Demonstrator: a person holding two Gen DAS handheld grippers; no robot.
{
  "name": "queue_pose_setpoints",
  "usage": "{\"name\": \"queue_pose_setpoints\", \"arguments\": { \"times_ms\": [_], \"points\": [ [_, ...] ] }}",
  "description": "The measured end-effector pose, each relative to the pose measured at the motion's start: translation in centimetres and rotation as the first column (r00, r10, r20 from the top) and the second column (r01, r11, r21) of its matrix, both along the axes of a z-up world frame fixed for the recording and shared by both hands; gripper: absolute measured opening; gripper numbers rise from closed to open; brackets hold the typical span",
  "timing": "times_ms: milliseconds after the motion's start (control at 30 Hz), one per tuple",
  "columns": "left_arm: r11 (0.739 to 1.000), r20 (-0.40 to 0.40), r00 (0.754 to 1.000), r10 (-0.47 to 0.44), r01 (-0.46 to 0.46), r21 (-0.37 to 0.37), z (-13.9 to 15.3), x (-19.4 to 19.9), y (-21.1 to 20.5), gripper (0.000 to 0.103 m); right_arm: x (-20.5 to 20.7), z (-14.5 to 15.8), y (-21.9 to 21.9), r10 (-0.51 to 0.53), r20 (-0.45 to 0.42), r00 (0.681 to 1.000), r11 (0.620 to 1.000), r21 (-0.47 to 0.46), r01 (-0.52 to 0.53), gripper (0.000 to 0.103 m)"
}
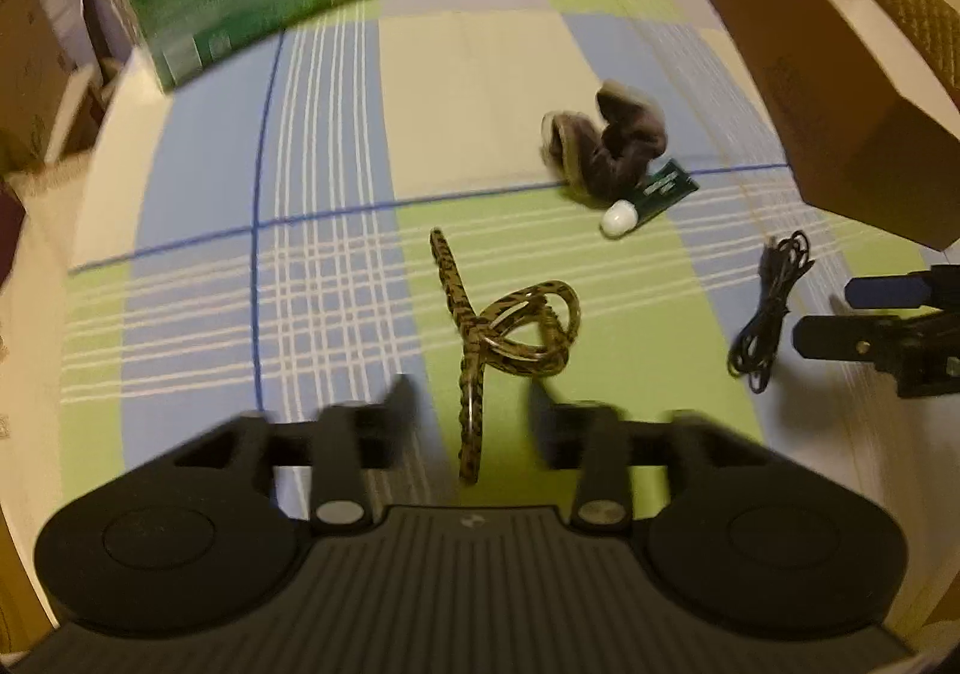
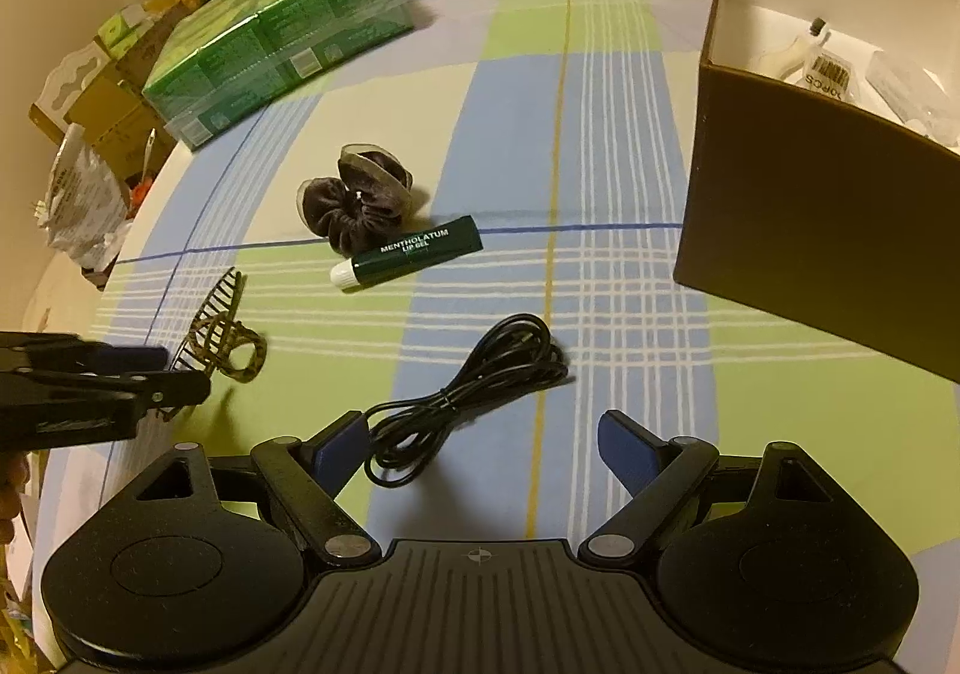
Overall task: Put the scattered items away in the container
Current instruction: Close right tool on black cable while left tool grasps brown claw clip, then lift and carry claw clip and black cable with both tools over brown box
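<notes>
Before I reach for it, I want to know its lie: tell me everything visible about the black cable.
The black cable is thin, looks rubbery, and is bundled into a long loose coil cinched near the middle. It lies flat on the checked cloth, apart from the other items. The open right gripper is just behind it, left finger pad beside its near loops.

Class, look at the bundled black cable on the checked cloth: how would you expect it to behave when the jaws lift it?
The black cable is probably floppy: its thin loops sag flat on the cloth. A tie at its middle likely keeps the bundle together, though loose ends may dangle. It looks light, and unlikely to roll.
</notes>
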State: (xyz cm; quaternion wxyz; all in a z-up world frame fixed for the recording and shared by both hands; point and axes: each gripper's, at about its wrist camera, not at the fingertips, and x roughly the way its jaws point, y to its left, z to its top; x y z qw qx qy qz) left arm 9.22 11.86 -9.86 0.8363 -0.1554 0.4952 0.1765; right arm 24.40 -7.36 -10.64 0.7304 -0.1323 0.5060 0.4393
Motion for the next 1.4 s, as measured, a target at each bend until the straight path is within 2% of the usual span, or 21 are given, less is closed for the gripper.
{"name": "queue_pose_setpoints", "arguments": {
  "times_ms": [67,133,233,333,367,533,667,833,900,933,1000,1100,1167,1200,1400],
  "points": [
    [1.0,0.038,0.999,-0.002,0.001,0.022,0.6,0.3,-0.4,0.072,0.0,-0.1,-0.1,-0.006,-0.002,1.0,1.0,-0.003,0.006,0.089],
    [0.999,0.052,0.999,0.007,-0.009,0.031,0.6,1.2,-0.5,0.072,0.0,-0.2,-0.1,-0.007,-0.004,1.0,1.0,-0.003,0.007,0.089],
    [0.999,0.039,0.999,0.026,-0.027,0.022,-0.3,2.7,-0.1,0.062,-0.2,0.0,-0.2,-0.003,0.0,1.0,1.0,-0.004,0.003,0.089],
    [1.0,0.01,1.0,0.024,-0.024,0.011,-1.4,3.4,0.0,0.042,-0.1,0.1,-0.7,-0.011,-0.001,1.0,1.0,-0.003,0.011,0.089],
    [1.0,0.005,1.0,0.024,-0.024,0.005,-1.6,3.4,0.1,0.039,-0.1,0.1,-0.8,-0.015,-0.001,1.0,1.0,-0.004,0.015,0.089],
    [1.0,0.006,1.0,0.017,-0.018,0.016,-1.4,2.4,0.1,0.037,0.0,0.3,-0.9,-0.035,-0.002,0.999,0.999,0.006,0.035,0.089],
    [0.999,0.01,1.0,0.016,-0.017,0.033,-0.6,1.2,0.0,0.037,-0.2,0.4,-0.2,-0.051,-0.042,0.998,0.998,0.035,0.053,0.089],
    [0.999,0.01,0.999,0.031,-0.031,0.035,-0.1,0.2,0.0,0.037,-0.1,-0.1,1.1,-0.149,-0.1,0.984,0.987,0.046,0.154,0.089],
    [0.999,0.013,0.999,0.035,-0.036,0.036,0.0,0.1,-0.1,0.037,0.2,-0.6,1.7,-0.187,-0.106,0.977,0.981,0.036,0.191,0.067],
    [0.999,0.014,0.999,0.036,-0.036,0.036,0.0,0.0,-0.2,0.037,0.3,-0.9,2.0,-0.196,-0.103,0.975,0.98,0.016,0.198,0.052],
    [0.999,0.015,0.999,0.037,-0.037,0.037,0.1,-0.1,-0.3,0.037,0.3,-1.1,2.5,-0.196,-0.066,0.978,0.98,0.007,0.197,0.052],
    [0.999,0.016,0.999,0.035,-0.036,0.037,0.3,-0.2,-0.5,0.037,-0.6,-1.2,3.2,-0.109,0.03,0.994,0.994,-0.03,0.109,0.048],
    [0.999,0.016,0.999,0.03,-0.031,0.036,0.3,-0.2,-0.6,0.037,-1.5,-1.3,3.4,-0.025,0.111,0.994,0.996,-0.081,0.034,0.033],
    [0.999,0.015,1.0,0.026,-0.027,0.036,0.3,-0.1,-0.7,0.037,-1.8,-1.3,3.3,0.007,0.133,0.991,0.995,-0.099,0.006,0.03],
    [1.0,0.022,1.0,-0.008,0.007,0.027,0.6,0.4,-1.9,0.037,-2.9,-1.4,1.0,0.152,0.142,0.978,0.982,-0.132,-0.134,0.018]
  ]
}}
